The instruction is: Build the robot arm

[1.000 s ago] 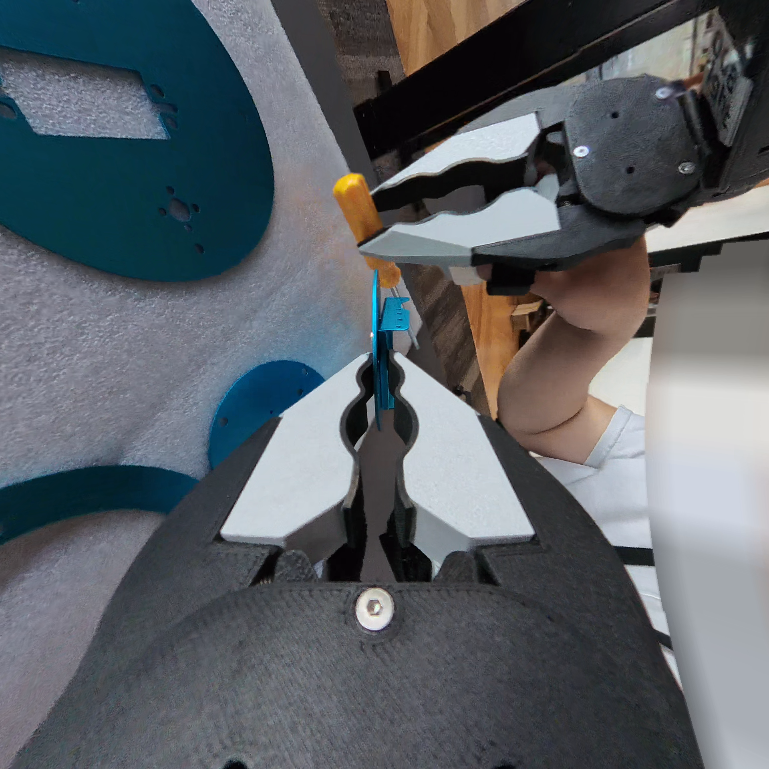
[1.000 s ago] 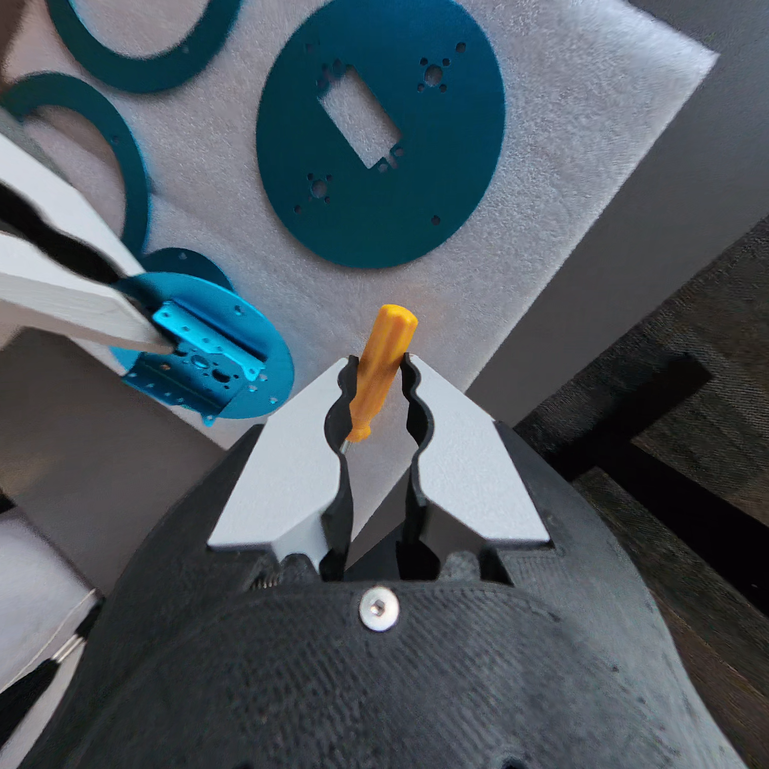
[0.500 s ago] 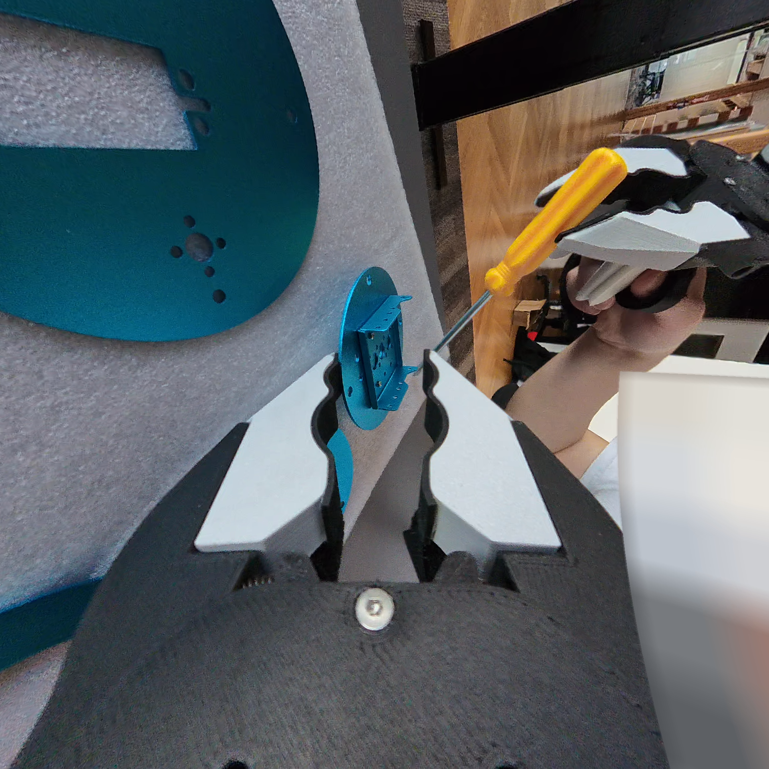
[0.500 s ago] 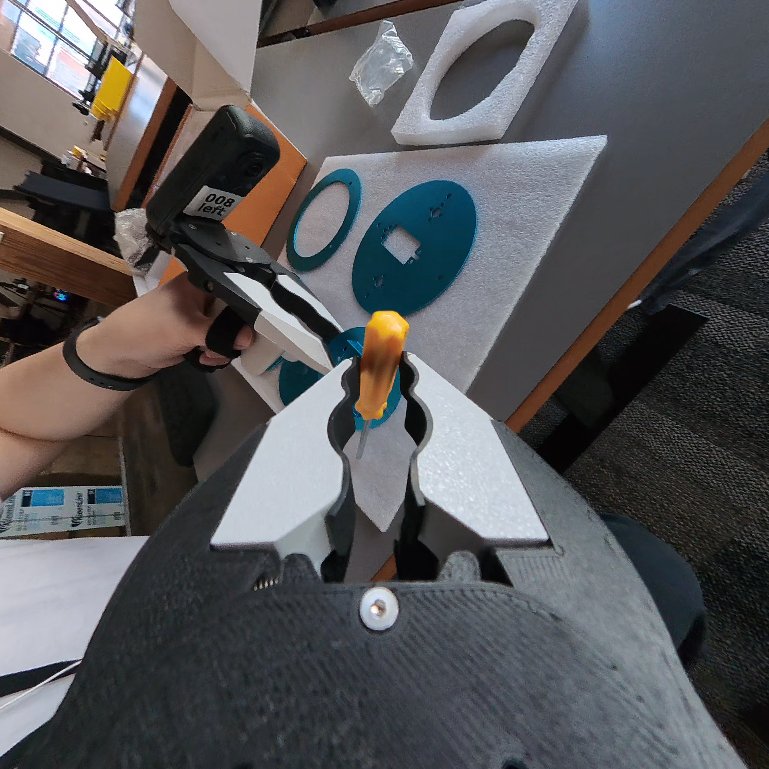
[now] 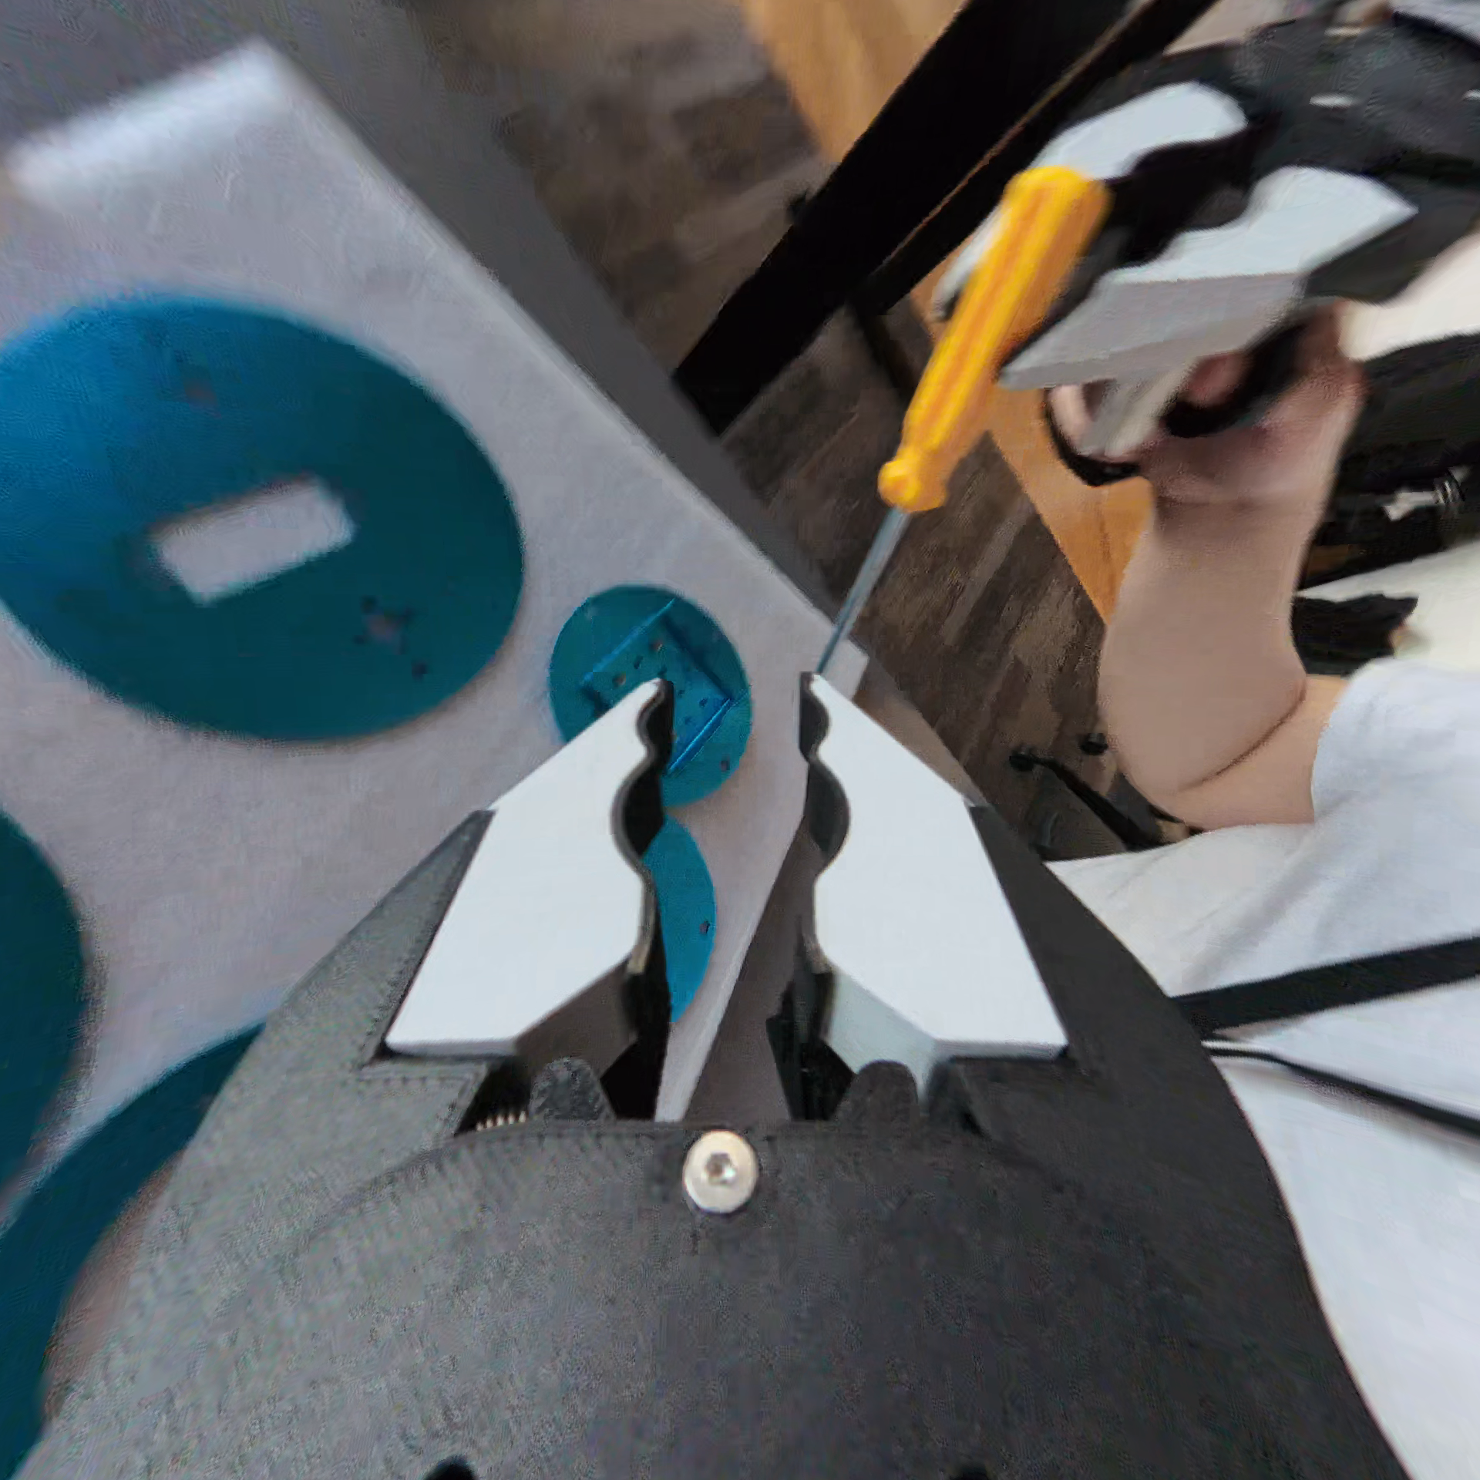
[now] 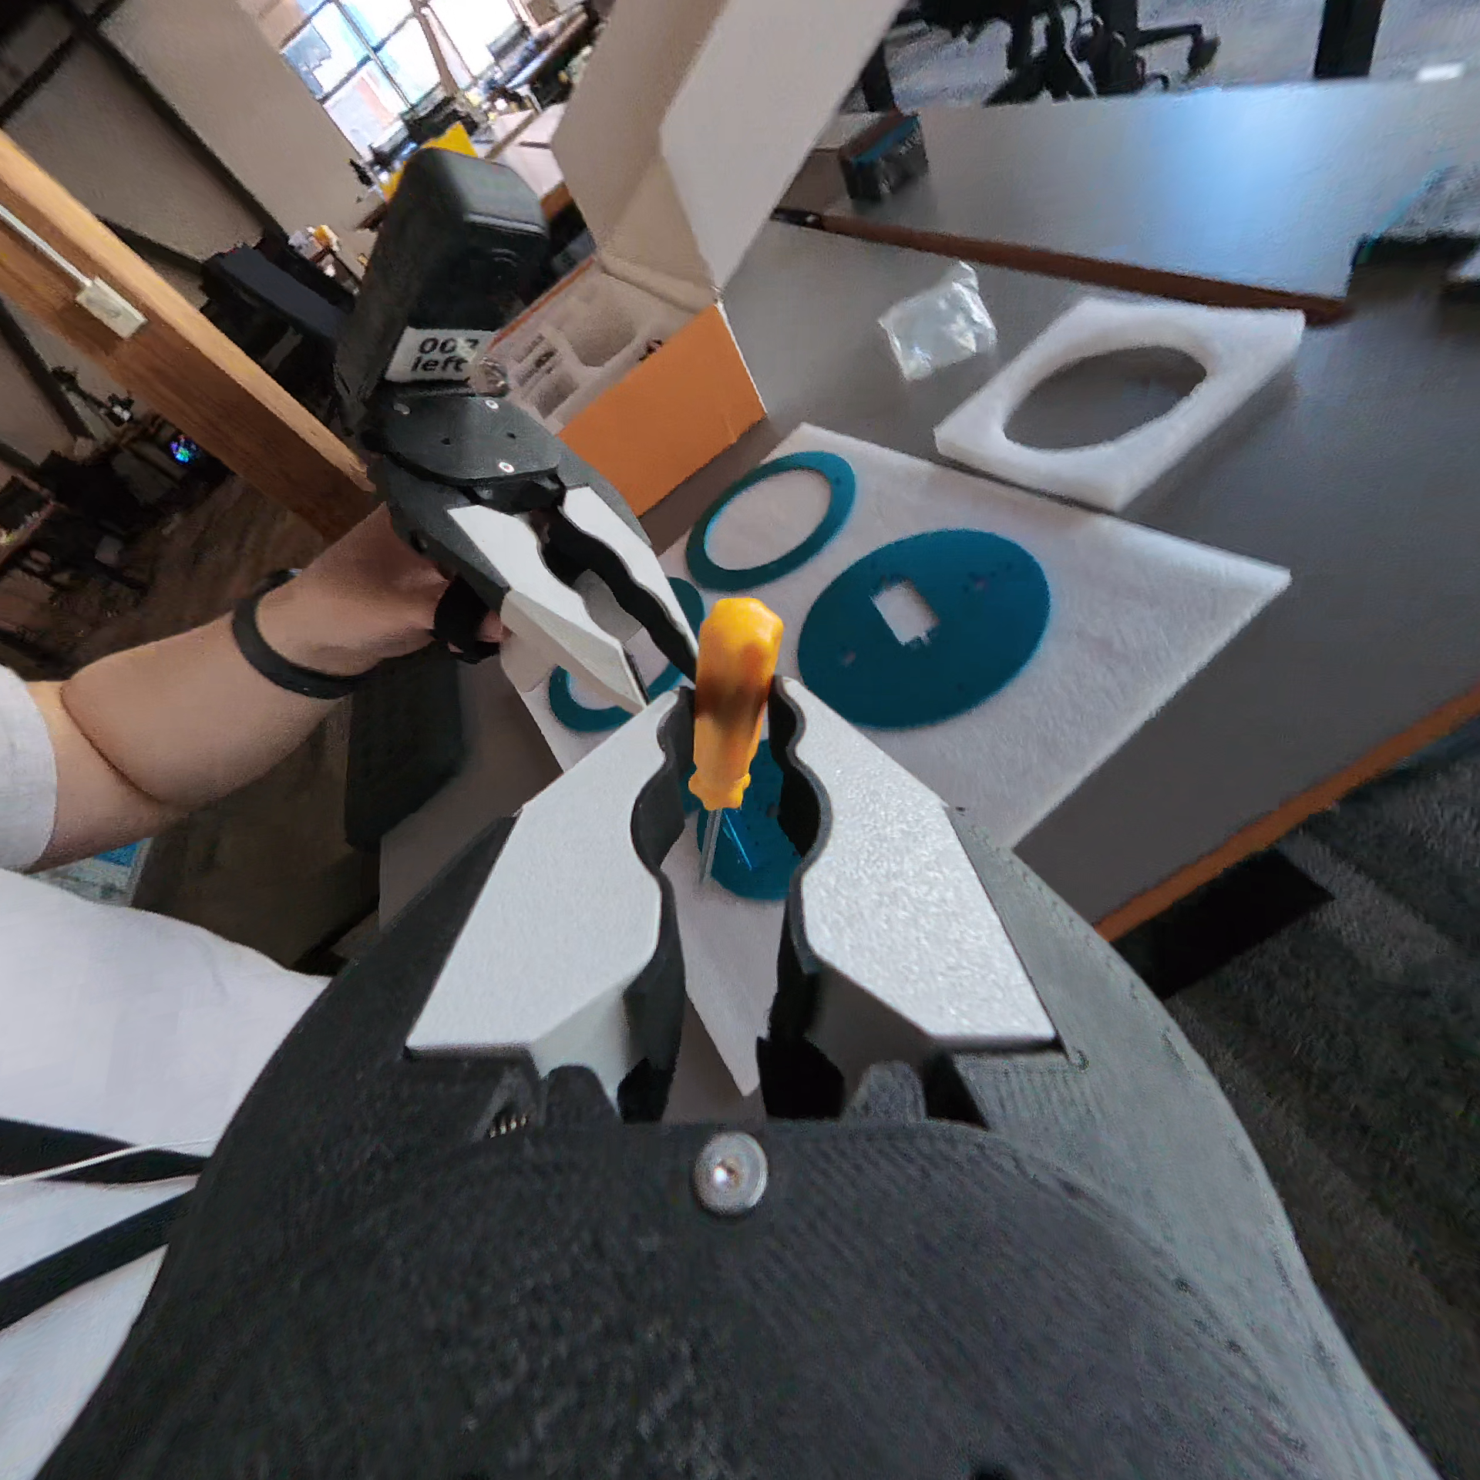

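Note:
My left gripper (image 5: 733, 689) is open and empty, just above a small blue disc with a bracket on it (image 5: 641, 665), which lies flat on the white foam sheet (image 5: 240, 801). My right gripper (image 6: 730, 693) is shut on the yellow handle of a screwdriver (image 6: 733, 705), blade pointing down at that disc (image 6: 761, 865). In the left wrist view the screwdriver (image 5: 985, 336) hangs from the right gripper (image 5: 1033, 280), its tip near the foam's corner. The left gripper (image 6: 661, 685) also shows in the right wrist view, close to the screwdriver.
A large blue disc with a rectangular hole (image 6: 921, 625), a blue ring (image 6: 769, 520) and a second small disc (image 5: 681, 913) lie on the foam. A white foam frame (image 6: 1121, 400), a plastic bag (image 6: 937, 320) and an open orange box (image 6: 657, 384) sit behind. The table edge (image 6: 1281, 809) is at right.
My left gripper has opened and let go of the small disc with the bracket, which now lies flat on the foam. Both grippers have drawn back and up; the right still holds the screwdriver.

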